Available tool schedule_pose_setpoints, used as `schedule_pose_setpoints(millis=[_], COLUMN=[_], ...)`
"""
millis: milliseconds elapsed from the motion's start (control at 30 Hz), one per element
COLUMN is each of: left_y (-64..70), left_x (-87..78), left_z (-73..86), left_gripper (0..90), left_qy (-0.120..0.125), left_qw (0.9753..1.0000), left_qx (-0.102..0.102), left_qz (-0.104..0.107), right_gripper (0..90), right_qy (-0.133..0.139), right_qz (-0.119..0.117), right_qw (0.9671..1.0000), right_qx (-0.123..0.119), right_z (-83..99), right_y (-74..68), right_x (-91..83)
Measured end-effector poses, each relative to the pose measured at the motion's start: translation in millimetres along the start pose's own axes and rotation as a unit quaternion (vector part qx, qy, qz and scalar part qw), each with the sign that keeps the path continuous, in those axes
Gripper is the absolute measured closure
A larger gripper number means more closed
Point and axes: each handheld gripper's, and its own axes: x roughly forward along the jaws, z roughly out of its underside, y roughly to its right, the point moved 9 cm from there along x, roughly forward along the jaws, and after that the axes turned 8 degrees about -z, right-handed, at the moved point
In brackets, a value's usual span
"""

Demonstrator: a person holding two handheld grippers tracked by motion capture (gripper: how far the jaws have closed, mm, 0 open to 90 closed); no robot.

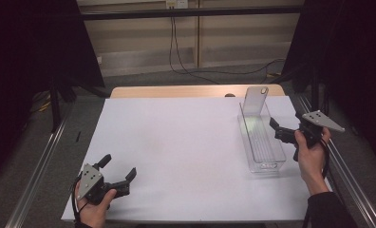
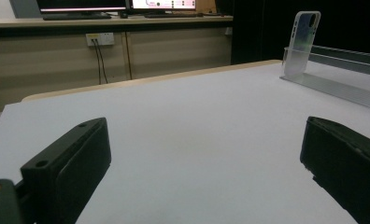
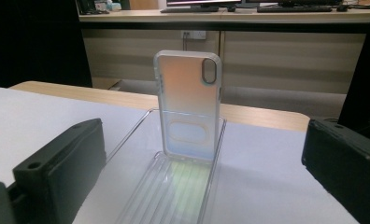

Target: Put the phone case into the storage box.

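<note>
The bench (image 1: 129, 91) is covered almost to its edges by a white sheet (image 1: 176, 152); a strip of bare wood is seen only along the far edge.

A clear tray (image 1: 261, 142), long and narrow, is laid on the right part of the sheet. Its long axis runs from the near side toward the far side of the bench, slightly angled. Ribs are seen along its floor in the right gripper view.

A clear phone case (image 1: 255, 100) is stood upright at the far end of the tray, leaning against the end wall. Its long axis is near vertical, tilted a little backward. The camera cut-out is at the top, toward the right as seen in the right gripper view (image 3: 189, 105). In the left gripper view the case (image 2: 303, 44) is seen at the far right.

The right gripper (image 1: 283, 130) is held just beside the right wall of the tray, about midway along it, with the case further off beyond it. Its jaws are spread wide with nothing between them, and they are aimed along the tray at the case.

The left gripper (image 1: 117, 168) is held at the near left corner of the sheet, well apart from tray and case. Its jaws are also spread wide and nothing is held.
</note>
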Motion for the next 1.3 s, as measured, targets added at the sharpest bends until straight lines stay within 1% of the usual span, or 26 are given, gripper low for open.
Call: schedule_pose_setpoints(millis=[133, 267, 300, 400, 433, 500, 567, 600, 667, 700, 800, 833, 967, 1000, 1033, 1200, 1300], left_y=[1.1, 1.4, 1.5, 1.7, 1.4, 1.4, 2.5, 2.1, 3.2, 3.2, 3.3, 3.9, 3.4, 4.0, 3.9, 5.0, 6.0], left_x=[-0.2, -0.6, -0.7, -0.5, -0.4, -0.8, -0.8, -0.9, -1.2, -1.3, -2.5, -2.9, -3.7, -3.7, -3.9, -5.1, -5.5], left_z=[-0.4, -0.1, -0.3, -0.1, 0.1, 0.3, -0.2, -0.2, -0.5, -0.5, -1.8, -1.8, -2.0, -1.9, -1.9, -2.2, -2.4], left_gripper=[1.9, 2.0, 2.0, 2.0, 2.0, 2.0, 2.0, 2.0, 2.0, 2.0, 2.0, 2.0, 2.0, 2.0, 2.0, 2.5, 2.5], left_qy=[0.001, 0.0, 0.001, 0.0, -0.001, -0.001, 0.0, 0.0, 0.001, 0.0, 0.004, 0.004, 0.004, 0.004, 0.004, 0.002, 0.004], left_qw=[1.0, 1.0, 1.0, 1.0, 1.0, 1.0, 1.0, 1.0, 1.0, 1.0, 1.0, 1.0, 1.0, 1.0, 1.0, 1.0, 1.0], left_qx=[0.0, 0.003, 0.003, 0.003, 0.006, 0.007, 0.006, 0.005, 0.003, 0.003, 0.002, -0.001, 0.002, 0.0, 0.003, 0.003, -0.001], left_qz=[0.001, 0.002, 0.003, 0.002, 0.002, -0.003, 0.002, -0.002, 0.003, 0.002, 0.001, 0.001, -0.001, 0.0, 0.001, 0.001, 0.003], right_gripper=[0.0, 0.0, 0.0, 0.0, 0.0, 0.0, 0.0, 0.0, 0.0, 0.0, 0.0, 0.0, 0.0, 0.0, 0.0, 0.0, 0.0], right_qy=[0.004, 0.002, 0.003, 0.005, 0.008, 0.006, 0.008, 0.01, 0.012, 0.012, 0.014, 0.015, 0.016, 0.016, 0.017, 0.013, 0.014], right_qz=[0.0, -0.001, -0.003, -0.01, -0.017, -0.017, -0.023, -0.022, -0.026, -0.031, -0.035, -0.033, -0.03, -0.029, -0.027, -0.037, -0.034], right_qw=[1.0, 1.0, 1.0, 0.9999, 0.9998, 0.9998, 0.9996, 0.9996, 0.9995, 0.9993, 0.9991, 0.9991, 0.9992, 0.9992, 0.9993, 0.999, 0.999], right_qx=[0.001, -0.005, -0.003, -0.007, -0.006, -0.01, -0.013, -0.014, -0.016, -0.018, -0.02, -0.02, -0.021, -0.022, -0.019, -0.022, -0.025], right_z=[0.5, 5.1, 5.9, 7.9, 8.6, 9.9, 9.8, 9.8, 10.5, 11.4, 13.7, 14.5, 18.3, 19.4, 21.3, 29.7, 34.1], right_y=[-2.5, -6.1, -7.6, -12.2, -15.6, -19.1, -23.3, -23.7, -26.8, -28.8, -32.3, -33.2, -35.8, -36.0, -36.7, -44.3, -46.9], right_x=[-6.9, -13.7, -15.7, -19.6, -21.6, -24.8, -28.9, -29.9, -33.7, -35.5, -40.0, -41.7, -49.9, -51.6, -54.2, -65.0, -70.8])
